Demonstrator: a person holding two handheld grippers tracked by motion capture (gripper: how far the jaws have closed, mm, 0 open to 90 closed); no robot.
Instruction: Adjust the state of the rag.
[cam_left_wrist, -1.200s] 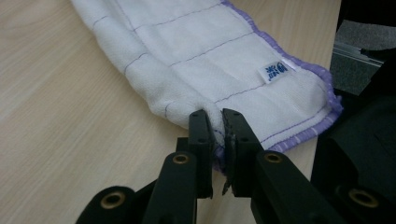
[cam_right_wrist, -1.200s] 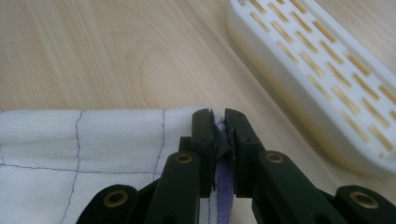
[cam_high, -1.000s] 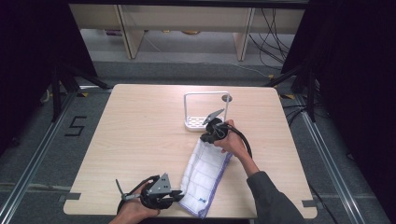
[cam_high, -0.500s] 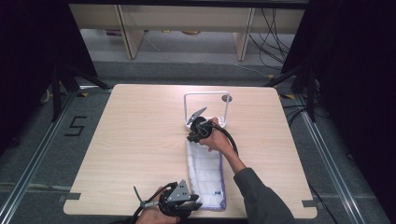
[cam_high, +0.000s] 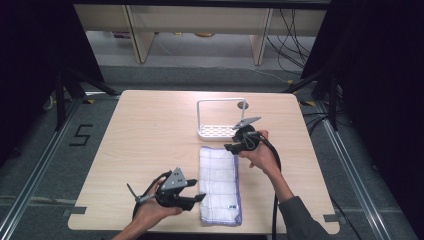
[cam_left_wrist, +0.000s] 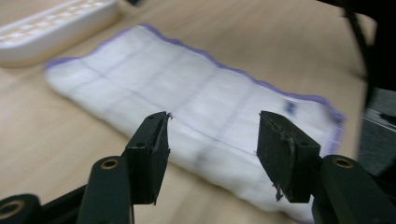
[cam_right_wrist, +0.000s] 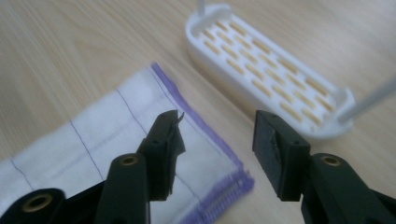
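Left tool (cam_high: 200, 197): jaws spread, gripping nothing; held low over the near part of the surface, its tips just beside the cloth's left long edge. In the left gripper view (cam_left_wrist: 212, 140) the cloth lies past the gap between the jaws.
Right tool (cam_high: 231, 148): jaws apart, empty; it hangs at the cloth's far right corner, between cloth and rack. In the right gripper view (cam_right_wrist: 217, 140) one jaw stands over the cloth corner, the other over bare wood.
Cloth (cam_high: 219, 182): white with thin grid lines and a purple hem, folded to a long strip, lying flat on the surface, long side running away from the person; a small dark tag near its near right corner.
Rack (cam_high: 216, 131): white slotted tray with a wire hoop standing over it, just beyond the cloth's far end, apart from it; nothing lies in the tray.
Surface (cam_high: 150, 130): pale wood, left half bare; the cloth's near end lies close to the front edge.
Open room: wide bare wood left of cloth and rack, a narrower band right of them.
Hard to make out: the left gripper view is blurred and cuts off most of the rack (cam_left_wrist: 56, 28); the tag's print is unreadable.
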